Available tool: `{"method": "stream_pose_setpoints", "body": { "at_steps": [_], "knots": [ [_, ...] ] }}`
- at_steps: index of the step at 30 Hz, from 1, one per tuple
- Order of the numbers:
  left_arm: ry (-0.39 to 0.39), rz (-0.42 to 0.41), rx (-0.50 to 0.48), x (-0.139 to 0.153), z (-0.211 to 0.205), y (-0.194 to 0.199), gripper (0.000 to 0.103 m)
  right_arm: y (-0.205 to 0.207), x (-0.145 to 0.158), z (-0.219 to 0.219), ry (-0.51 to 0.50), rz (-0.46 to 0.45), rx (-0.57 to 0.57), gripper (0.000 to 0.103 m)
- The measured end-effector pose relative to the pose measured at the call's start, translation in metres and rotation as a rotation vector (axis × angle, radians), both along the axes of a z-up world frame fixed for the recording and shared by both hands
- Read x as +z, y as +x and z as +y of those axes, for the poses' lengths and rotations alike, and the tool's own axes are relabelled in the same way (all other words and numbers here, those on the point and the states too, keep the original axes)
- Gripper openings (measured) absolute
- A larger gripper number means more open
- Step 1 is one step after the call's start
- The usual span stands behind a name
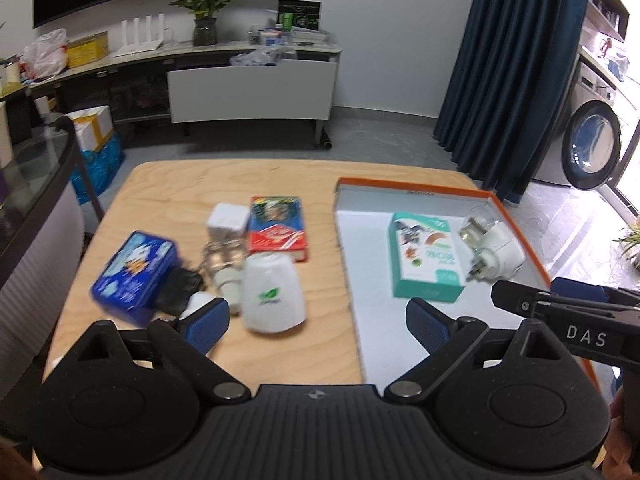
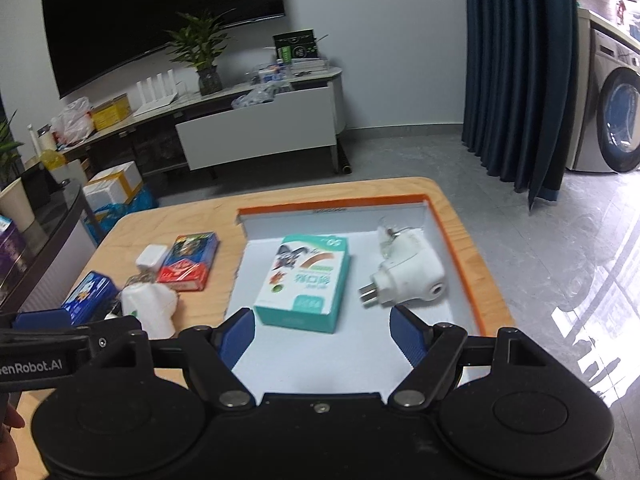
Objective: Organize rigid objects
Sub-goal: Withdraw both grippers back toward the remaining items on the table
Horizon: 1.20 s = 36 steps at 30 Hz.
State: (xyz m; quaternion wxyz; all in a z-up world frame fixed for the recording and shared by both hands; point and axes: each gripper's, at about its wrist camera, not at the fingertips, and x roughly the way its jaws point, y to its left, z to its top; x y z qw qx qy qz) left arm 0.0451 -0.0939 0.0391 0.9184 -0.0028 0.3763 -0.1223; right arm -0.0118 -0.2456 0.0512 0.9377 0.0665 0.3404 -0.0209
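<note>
Both hand-held grippers, left (image 1: 318,322) and right (image 2: 323,334), gape empty; white plug-in diffuser (image 1: 274,294) lies just ahead-left of the left one, where a hasty approach risks knocking the crowded blue box (image 1: 134,272) off the worktop (image 1: 280,360).

Large black wall-mounted television screen (image 2: 160,20), green leafy plant in a dark glass pot (image 1: 205,8), long white low cabinet (image 1: 248,84), dark blue pleated curtain (image 2: 516,80), silver front-loading washing machine (image 2: 612,112), glossy grey tiled floor (image 2: 568,264)

I saw a teal box (image 2: 303,281) and white plug (image 2: 408,280) lying flat in the orange-rimmed tray (image 2: 452,248), center frame.
</note>
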Motion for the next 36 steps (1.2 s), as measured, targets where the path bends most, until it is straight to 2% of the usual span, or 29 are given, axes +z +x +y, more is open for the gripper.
{"method": "stream_pose_setpoints", "body": {
  "at_steps": [18, 30, 36],
  "knots": [
    [-0.011, 0.002, 0.078, -0.010, 0.056, -0.027, 0.098, -0.004, -0.009, 0.056, -0.004, 0.035, 0.124, 0.089],
    [0.028, 0.044, 0.267, -0.039, 0.135, -0.037, 0.099, -0.004, -0.020, 0.072, 0.004, 0.065, 0.156, 0.089],
    [0.094, 0.005, 0.212, -0.049, 0.152, -0.027, 0.103, -0.005, -0.021, 0.078, -0.005, 0.072, 0.164, 0.089]
  ]
}}
